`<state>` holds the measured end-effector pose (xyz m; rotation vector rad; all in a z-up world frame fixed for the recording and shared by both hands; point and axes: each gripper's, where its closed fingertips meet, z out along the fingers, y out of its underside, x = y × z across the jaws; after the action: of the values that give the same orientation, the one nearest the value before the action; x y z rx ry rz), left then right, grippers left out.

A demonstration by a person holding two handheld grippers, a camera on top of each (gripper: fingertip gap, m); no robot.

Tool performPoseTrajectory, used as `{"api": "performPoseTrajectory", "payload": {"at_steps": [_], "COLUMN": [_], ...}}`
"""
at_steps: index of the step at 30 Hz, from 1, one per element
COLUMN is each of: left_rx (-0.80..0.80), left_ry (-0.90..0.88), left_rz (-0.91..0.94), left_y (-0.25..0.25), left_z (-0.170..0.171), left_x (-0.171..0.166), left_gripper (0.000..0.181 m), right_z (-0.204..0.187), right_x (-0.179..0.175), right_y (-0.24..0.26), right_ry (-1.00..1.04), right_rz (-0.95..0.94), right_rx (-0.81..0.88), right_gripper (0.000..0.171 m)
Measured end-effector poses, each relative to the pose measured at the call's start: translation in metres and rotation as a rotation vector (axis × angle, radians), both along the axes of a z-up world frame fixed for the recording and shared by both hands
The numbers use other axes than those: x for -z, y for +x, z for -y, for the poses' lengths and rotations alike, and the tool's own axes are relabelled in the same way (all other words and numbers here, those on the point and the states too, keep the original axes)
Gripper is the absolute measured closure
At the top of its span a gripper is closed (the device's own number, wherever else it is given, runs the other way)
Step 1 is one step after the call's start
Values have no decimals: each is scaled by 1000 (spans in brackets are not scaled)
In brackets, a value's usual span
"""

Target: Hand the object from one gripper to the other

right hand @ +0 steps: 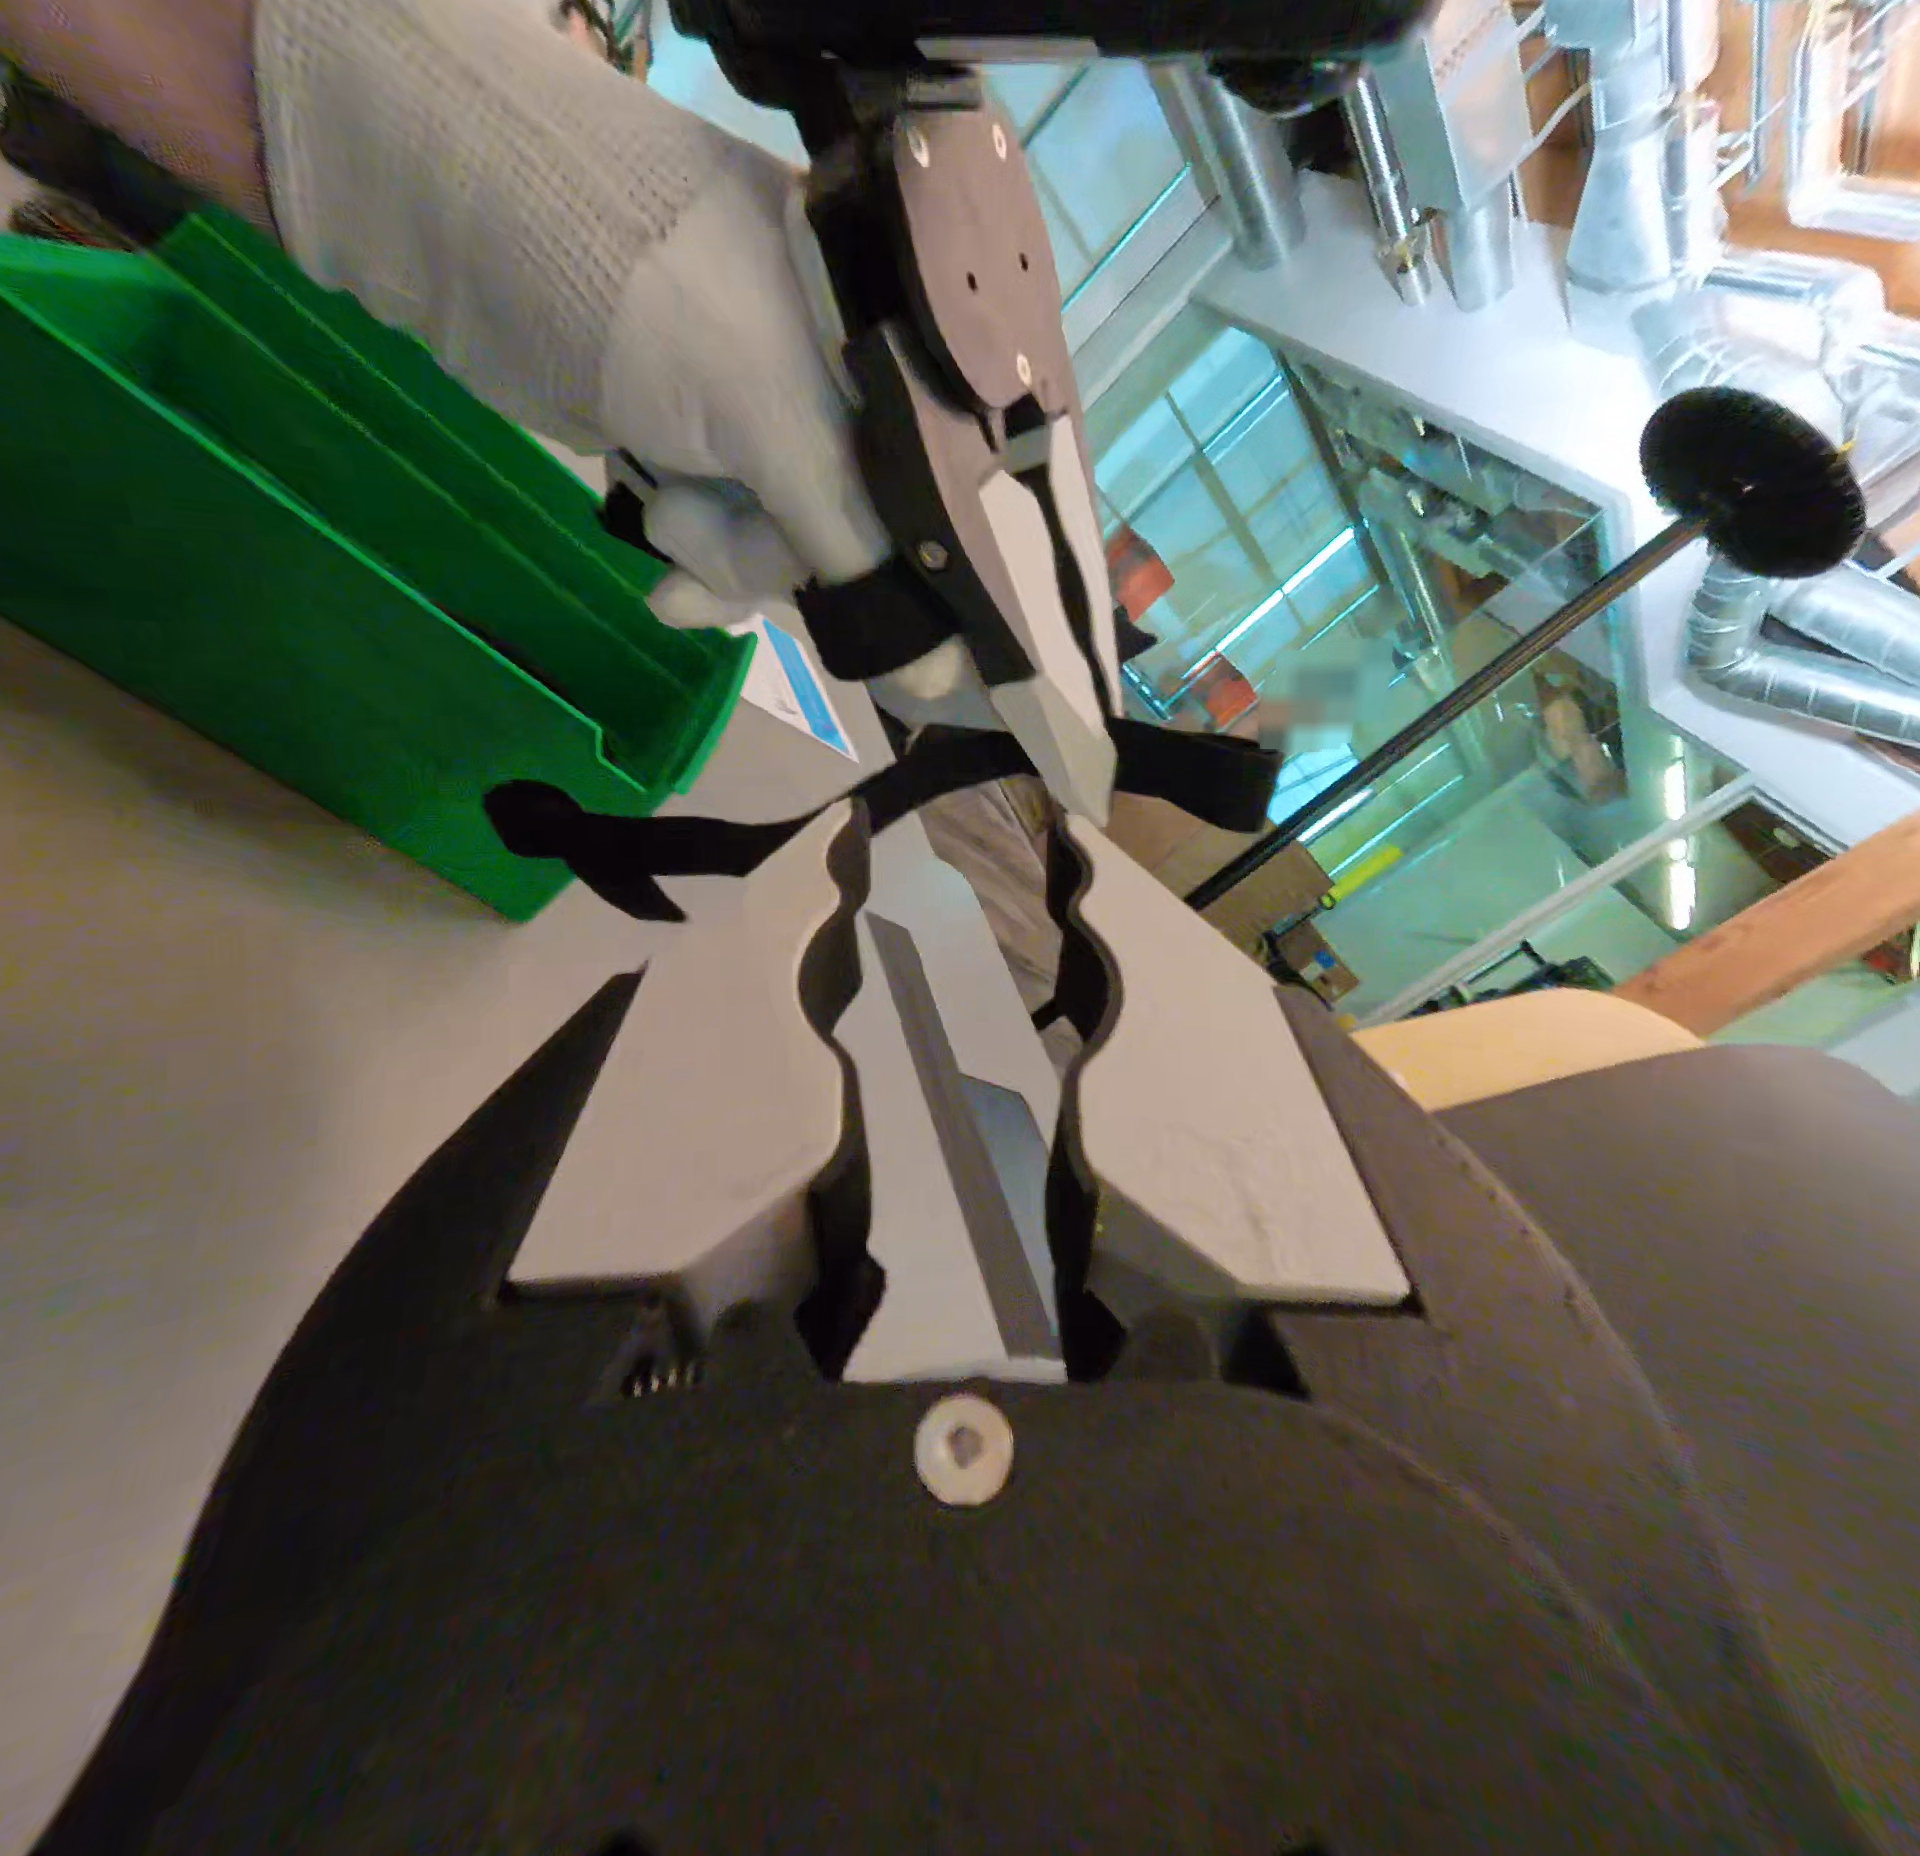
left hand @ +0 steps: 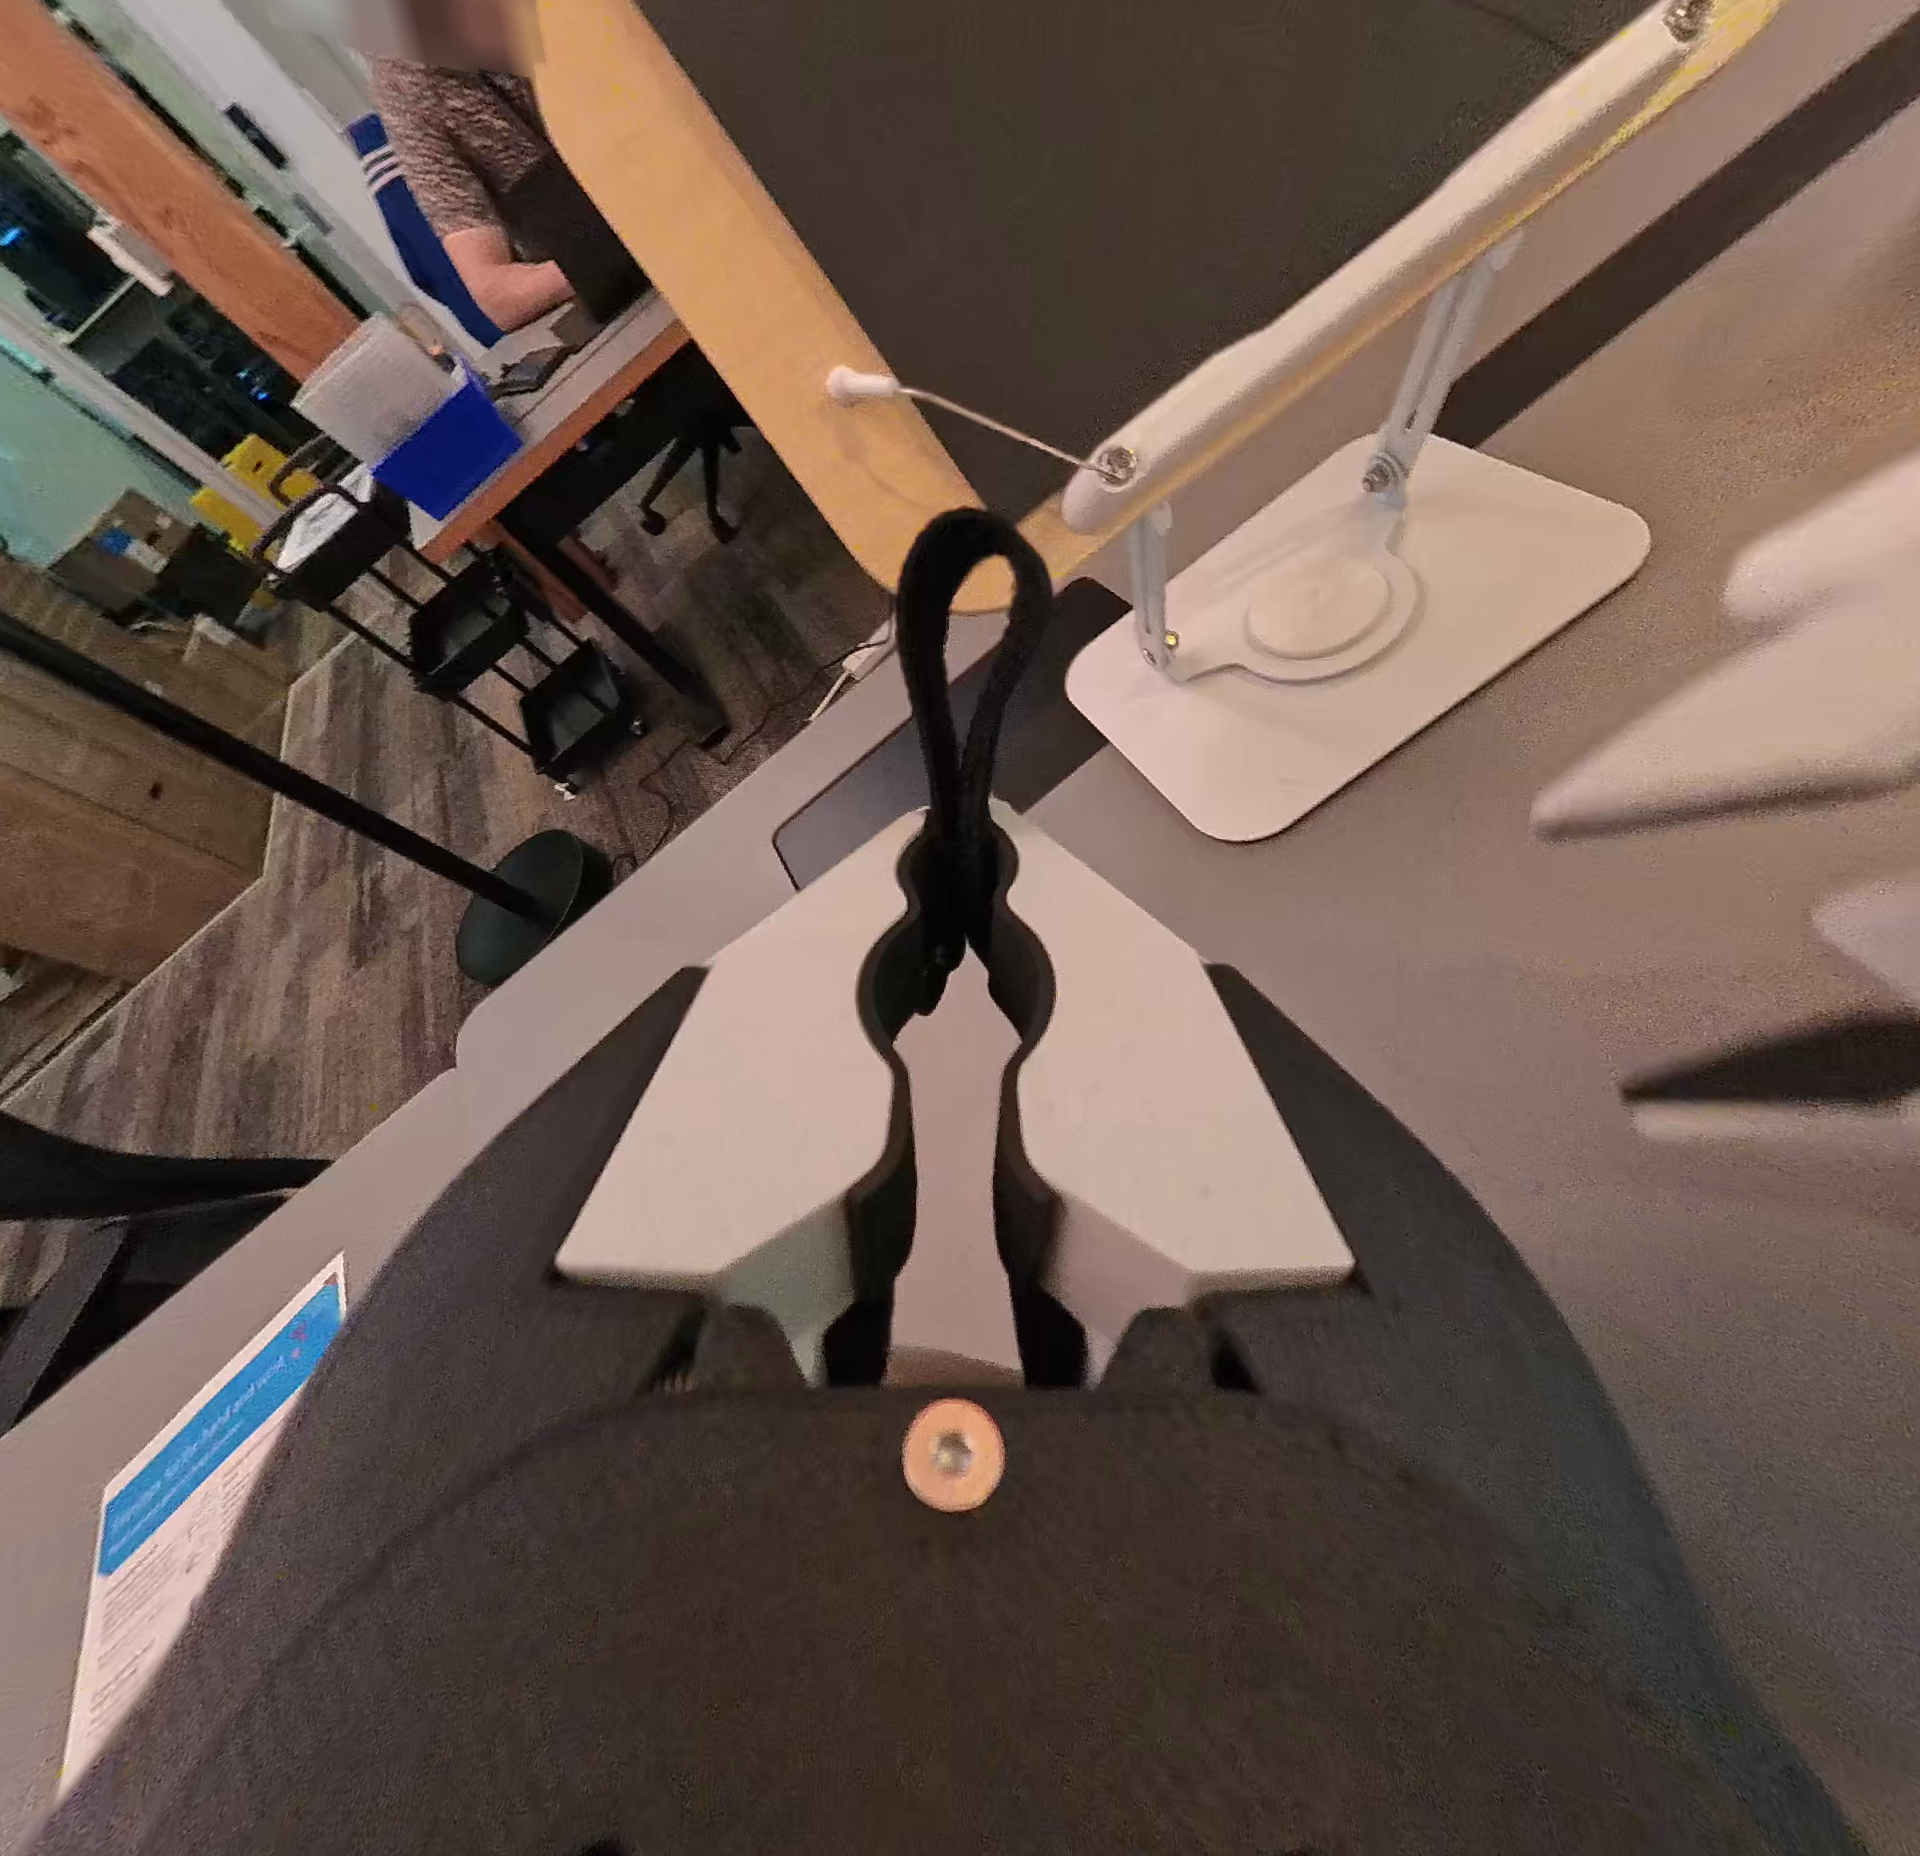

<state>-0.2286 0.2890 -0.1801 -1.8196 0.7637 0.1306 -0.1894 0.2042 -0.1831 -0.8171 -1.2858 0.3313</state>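
Observation:
The object is a black fabric strap [left hand: 971, 663]. In the left wrist view my left gripper [left hand: 961, 840] is shut on it, and a loop of it stands out beyond the fingertips. In the right wrist view the left gripper [right hand: 1086, 783] comes down from the top in a white-gloved hand [right hand: 540, 206], pinching the strap [right hand: 1195, 767], whose ends hang out to both sides. My right gripper [right hand: 961, 830] is open, with its fingertips just under the strap and close to the left gripper's tips. It also shows as a blur at the right edge of the left wrist view [left hand: 1714, 736].
A green bin [right hand: 312, 611] stands on the grey table [right hand: 156, 975] to the left. A white desk stand [left hand: 1351, 663] with a flat base sits on the table ahead. A card with blue print [left hand: 208, 1474] lies near the table edge. A black post base [left hand: 525, 902] stands on the floor beyond. The grippers' ends are close to 9 cm from one another.

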Motion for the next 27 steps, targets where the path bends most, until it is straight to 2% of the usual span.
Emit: {"api": "performPoseTrajectory", "payload": {"at_steps": [1,2,4,6,11,13,14,15,19,22,27], "left_rx": [-10,-21,-47,-50,-27,-15,-8,1,40,52,84], "left_ry": [8,18,35,51,86,96,94,83,34,-6,-103], "left_rz": [0,0,0,-4,-6,-14,-20,-32,-173,-335,-453], "left_y": [1,2,5,14,34,39,40,42,39,33,33], "left_z": [-1,-1,-2,-1,2,3,4,5,9,14,21], "left_x": [-2,-4,-8,-11,-18,-22,-23,-21,-9,5,29], "left_gripper": [179,179,179,179,179,179,179,178,179,179,179], "right_z": [3,1,-9,-7,-30,-43,-48,-54,-72,-70,-59], "right_x": [2,9,23,29,33,39,40,38,26,11,3], "right_y": [-6,-13,-23,-30,-21,-14,-11,-5,15,24,22], "right_ry": [-28,-66,-146,-245,-329,-336,-314,-289,-208,-46,134], "right_rz": [5,33,61,18,-14,-3,6,2,-9,20,48], "right_rx": [7,36,116,98,219,251,255,275,329,342,379], "right_gripper": [140,131,103,97,121,156,167,171,171,171,169]}}
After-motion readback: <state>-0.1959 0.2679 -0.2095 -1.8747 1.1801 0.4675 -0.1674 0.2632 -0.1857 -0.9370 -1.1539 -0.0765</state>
